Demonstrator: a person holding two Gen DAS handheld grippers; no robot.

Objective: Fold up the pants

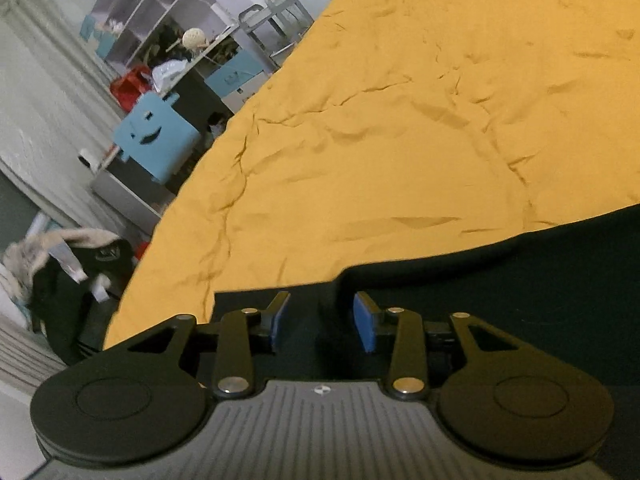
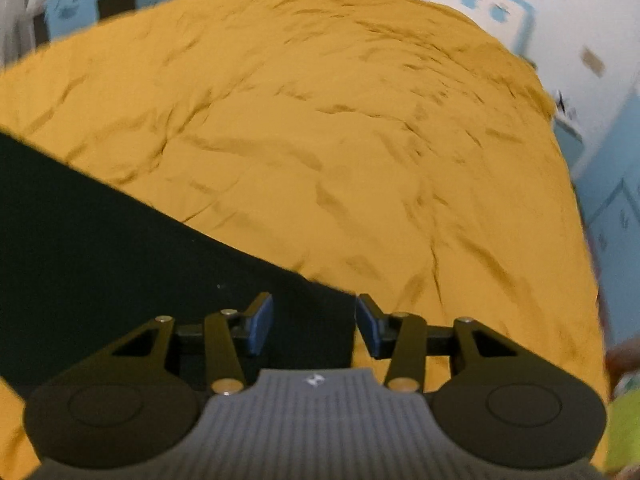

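Note:
Dark pants (image 1: 500, 288) lie flat on a mustard-yellow bedspread (image 1: 400, 140). In the left wrist view my left gripper (image 1: 322, 318) hovers over one corner of the dark cloth, its blue pads (image 1: 366, 322) apart and the fabric lying beneath them, not pinched. In the right wrist view the pants (image 2: 120, 240) run from the left edge down to my right gripper (image 2: 314, 320), which sits over the cloth's right end. Its blue pads (image 2: 260, 322) also stand apart with dark fabric between and below them; I cannot see either pad pressing on it.
The yellow bedspread (image 2: 340, 140) spreads wide ahead of both grippers. Past the bed's left edge stand a blue chair (image 1: 154, 136), shelving (image 1: 160, 12) and a pile of clothes (image 1: 68, 264) on the floor. Pale blue cabinets (image 2: 612, 200) line the right side.

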